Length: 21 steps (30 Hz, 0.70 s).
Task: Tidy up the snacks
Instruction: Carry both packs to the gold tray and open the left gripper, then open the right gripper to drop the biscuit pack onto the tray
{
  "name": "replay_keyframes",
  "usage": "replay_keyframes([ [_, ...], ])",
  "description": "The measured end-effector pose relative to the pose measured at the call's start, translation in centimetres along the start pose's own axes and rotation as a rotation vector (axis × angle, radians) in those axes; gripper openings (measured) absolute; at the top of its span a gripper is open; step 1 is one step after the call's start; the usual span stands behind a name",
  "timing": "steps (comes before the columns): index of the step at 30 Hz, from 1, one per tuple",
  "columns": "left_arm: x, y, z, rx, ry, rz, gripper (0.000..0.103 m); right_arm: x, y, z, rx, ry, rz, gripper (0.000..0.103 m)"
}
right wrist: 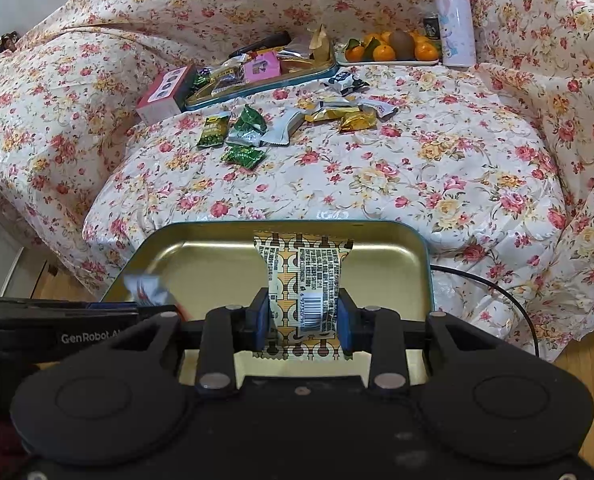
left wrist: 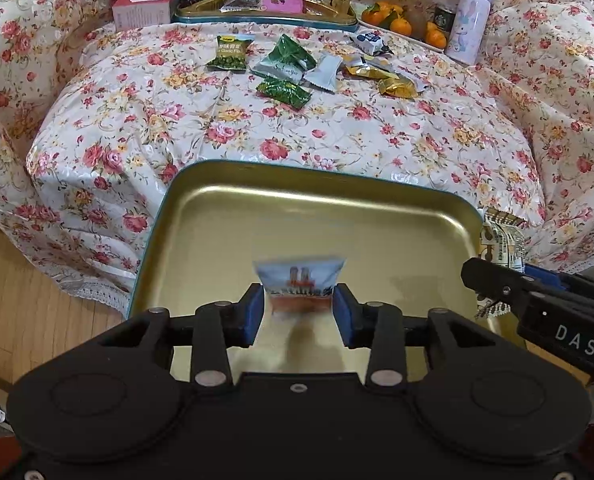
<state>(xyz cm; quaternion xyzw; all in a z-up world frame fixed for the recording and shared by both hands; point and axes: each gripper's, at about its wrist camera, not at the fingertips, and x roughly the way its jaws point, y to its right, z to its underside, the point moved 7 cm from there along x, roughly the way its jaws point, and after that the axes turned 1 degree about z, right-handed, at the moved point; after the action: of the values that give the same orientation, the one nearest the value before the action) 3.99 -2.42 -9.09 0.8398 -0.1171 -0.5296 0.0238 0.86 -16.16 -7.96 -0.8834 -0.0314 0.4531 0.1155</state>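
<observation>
Two snacks are in hand at once, one per gripper, and both hang over the same empty gold tin tray point(left wrist: 377, 216) at the near edge of the flowered cloth point(left wrist: 337, 136). The left gripper point(left wrist: 299, 308) is clamped on a small blue-and-white packet point(left wrist: 299, 280), pinched by its lower half between the blue pads, with the top sticking out ahead of the fingertips over the bare tray floor. The right gripper point(right wrist: 303, 316) pinches a longer patterned wrapper point(right wrist: 303, 276) (barcode side up) around its middle, with its far end reaching toward the tray's back wall.

The step looks like setting both down inside the tray. To do it well, I would lower each tool until its snack is close above the tin floor before letting go, since both are light and could flutter or skid. The two tools sit just beside each other, the left one's packet showing at the right tool's left, so releasing one, drawing it back, then releasing the other would avoid a knock.

Well ahead of both tools, loose packets point(right wrist: 249, 132) lie scattered on the cloth, and beyond them a second tray point(right wrist: 265, 76) is already filled.
</observation>
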Motion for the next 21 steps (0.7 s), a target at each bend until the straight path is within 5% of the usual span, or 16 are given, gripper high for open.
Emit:
replay_keyframes([
  [21, 0.21, -0.16, 0.53, 0.004, -0.014, -0.042, 0.047, 0.43, -0.32, 0.45, -0.009, -0.035, -0.019, 0.042],
])
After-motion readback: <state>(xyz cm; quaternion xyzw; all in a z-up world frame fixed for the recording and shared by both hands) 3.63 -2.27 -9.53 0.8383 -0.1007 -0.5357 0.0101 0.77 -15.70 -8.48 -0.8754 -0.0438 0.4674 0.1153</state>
